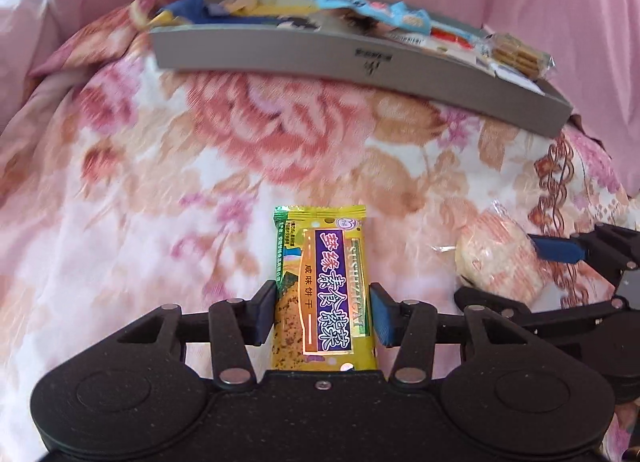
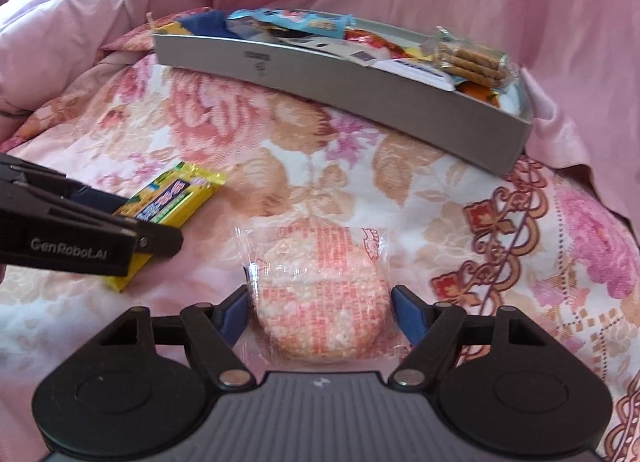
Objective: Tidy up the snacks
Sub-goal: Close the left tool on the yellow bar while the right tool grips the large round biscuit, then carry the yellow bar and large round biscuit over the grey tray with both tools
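Observation:
A yellow biscuit packet with purple lettering sits lengthwise between the blue pads of my left gripper, which is shut on its sides above the floral bedspread. The same packet shows in the right wrist view, with the left gripper on it. A round rice cracker in clear wrap lies on the bedspread between the fingers of my right gripper. Its pads stand at the wrapper's edges without squeezing the cracker, so the gripper is open. The cracker also shows in the left wrist view.
A long grey tray at the far side holds several snack packets, with a biscuit sleeve at its right end. The tray rests on a floral bedspread. Pink bedding rises behind and to the left.

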`<state>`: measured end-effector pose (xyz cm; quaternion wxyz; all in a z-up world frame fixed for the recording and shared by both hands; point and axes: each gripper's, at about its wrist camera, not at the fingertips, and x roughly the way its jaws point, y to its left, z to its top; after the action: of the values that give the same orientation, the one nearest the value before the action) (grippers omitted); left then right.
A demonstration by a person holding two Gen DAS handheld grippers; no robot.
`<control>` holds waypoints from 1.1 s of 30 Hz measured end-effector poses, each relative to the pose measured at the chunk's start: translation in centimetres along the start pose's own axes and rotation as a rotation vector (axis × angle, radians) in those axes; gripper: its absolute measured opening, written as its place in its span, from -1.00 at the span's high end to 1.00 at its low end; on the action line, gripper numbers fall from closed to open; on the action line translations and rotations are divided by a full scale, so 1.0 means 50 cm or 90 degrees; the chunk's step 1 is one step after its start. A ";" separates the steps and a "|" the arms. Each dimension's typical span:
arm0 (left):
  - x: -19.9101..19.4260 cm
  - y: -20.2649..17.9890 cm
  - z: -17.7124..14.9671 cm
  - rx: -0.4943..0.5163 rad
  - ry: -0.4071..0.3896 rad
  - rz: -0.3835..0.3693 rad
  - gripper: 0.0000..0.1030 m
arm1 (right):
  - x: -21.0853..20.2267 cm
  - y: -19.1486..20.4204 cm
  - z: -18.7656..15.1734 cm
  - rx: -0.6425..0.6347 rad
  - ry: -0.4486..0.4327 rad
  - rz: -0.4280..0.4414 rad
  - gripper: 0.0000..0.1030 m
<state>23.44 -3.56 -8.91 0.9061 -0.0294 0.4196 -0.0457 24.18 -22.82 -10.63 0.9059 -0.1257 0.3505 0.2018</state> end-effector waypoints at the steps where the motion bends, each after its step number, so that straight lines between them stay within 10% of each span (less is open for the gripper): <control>1: -0.007 0.003 -0.008 -0.001 0.008 0.001 0.03 | -0.004 0.006 -0.002 -0.005 0.004 0.006 -0.51; 25: -0.047 0.022 -0.066 0.000 0.055 0.000 -0.14 | -0.050 0.096 -0.039 -0.071 0.048 0.072 -0.78; 33: -0.049 0.021 -0.067 -0.002 0.045 0.006 0.03 | -0.052 0.105 -0.038 -0.069 0.045 0.080 -0.54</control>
<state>19.36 -2.29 -9.32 0.8907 -0.0277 0.4518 -0.0419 18.93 -19.59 -10.67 0.8706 -0.1592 0.3777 0.2721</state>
